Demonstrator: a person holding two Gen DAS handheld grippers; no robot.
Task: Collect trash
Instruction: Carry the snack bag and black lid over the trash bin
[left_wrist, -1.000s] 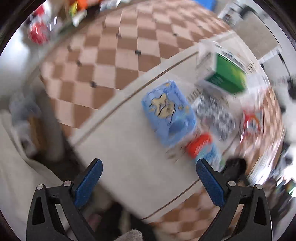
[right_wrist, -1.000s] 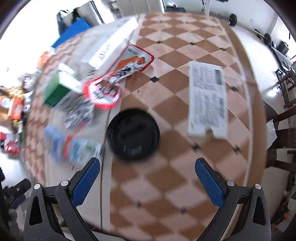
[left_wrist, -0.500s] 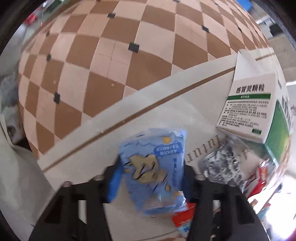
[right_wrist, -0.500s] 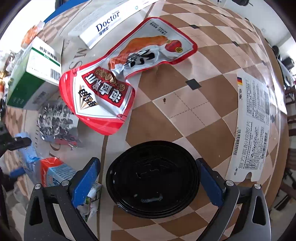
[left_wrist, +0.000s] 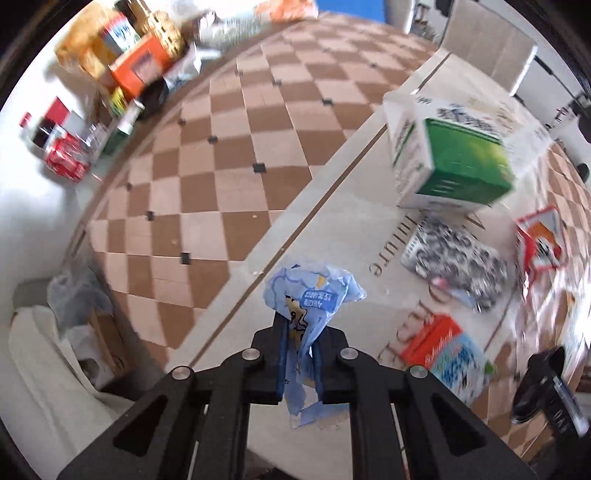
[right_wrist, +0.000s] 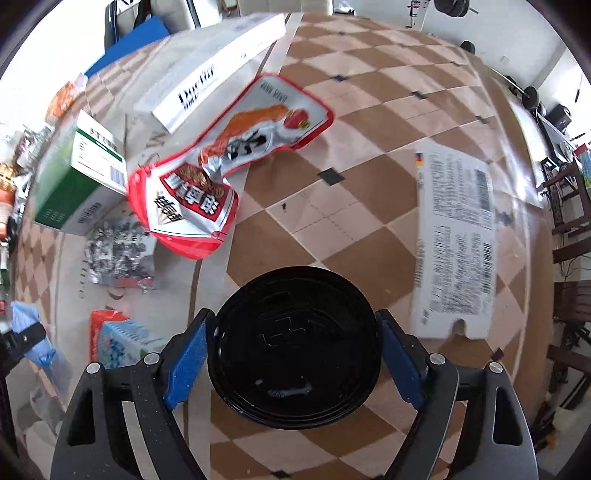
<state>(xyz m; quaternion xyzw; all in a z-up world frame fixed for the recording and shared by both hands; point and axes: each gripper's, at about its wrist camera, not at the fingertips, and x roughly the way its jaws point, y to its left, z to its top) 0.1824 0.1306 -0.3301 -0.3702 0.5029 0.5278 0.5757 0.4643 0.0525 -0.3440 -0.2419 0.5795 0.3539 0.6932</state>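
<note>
My left gripper has its jaws pinched nearly together on the blue plastic wrapper, which sits at lower centre of the left wrist view, crumpled above the fingertips with a tail hanging down between them. The grip looks thin, so I'd judge the safe course is a steady carry with no quick wrist turns (a loose film like that can slide out if it flaps).

My right gripper is wide apart, its blue pads flanking the black round lid at lower centre of the right wrist view. The pads sit just beside the rim on both sides; I cannot tell whether they touch it yet. To take it well, I'd close evenly across the widest part of the rim and keep the fingers low to the checkered tablecloth, since a flat, smooth lid will likely pop upward if squeezed high or off-centre.

Still lying on the table in the right view: the red snack pouch at centre left, the green and white carton at far left, the crumpled foil wrapper below it, and the flattened white box at right.
</note>
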